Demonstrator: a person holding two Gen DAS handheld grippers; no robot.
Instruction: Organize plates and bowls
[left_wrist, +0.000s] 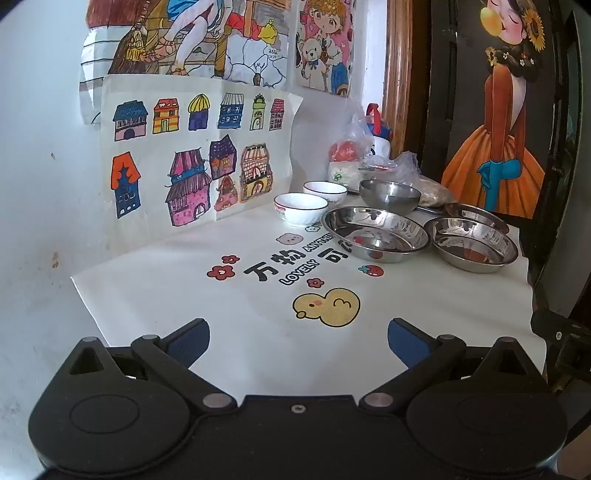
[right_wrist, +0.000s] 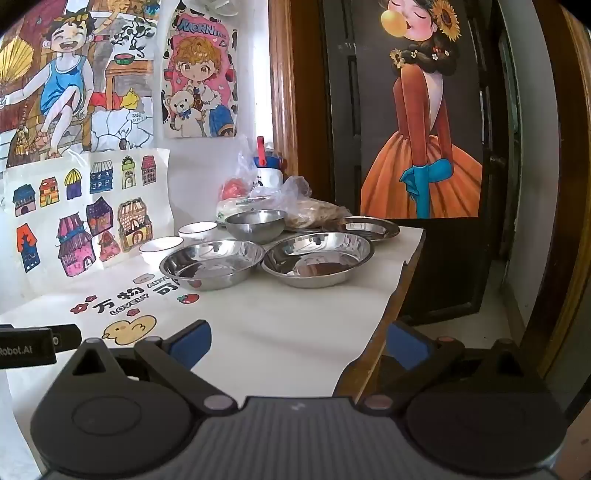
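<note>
Two steel plates sit side by side at the table's far end: a left one (left_wrist: 375, 232) (right_wrist: 212, 262) and a right one (left_wrist: 471, 242) (right_wrist: 317, 260). A third steel plate (left_wrist: 476, 214) (right_wrist: 371, 227) lies behind them. A steel bowl (left_wrist: 389, 195) (right_wrist: 256, 223) stands behind the left plate. Two white bowls, near (left_wrist: 300, 208) (right_wrist: 161, 247) and far (left_wrist: 325, 192) (right_wrist: 197, 230), stand left of it. My left gripper (left_wrist: 298, 341) is open and empty over the near cloth. My right gripper (right_wrist: 299, 345) is open and empty at the table's right front edge.
Plastic bags of food (left_wrist: 369, 162) (right_wrist: 280, 199) and a white bottle (right_wrist: 267, 170) crowd the back corner. A house drawing (left_wrist: 192, 158) leans on the left wall. The white printed cloth (left_wrist: 258, 325) covers the table; its right edge (right_wrist: 402, 269) drops off beside a dark door.
</note>
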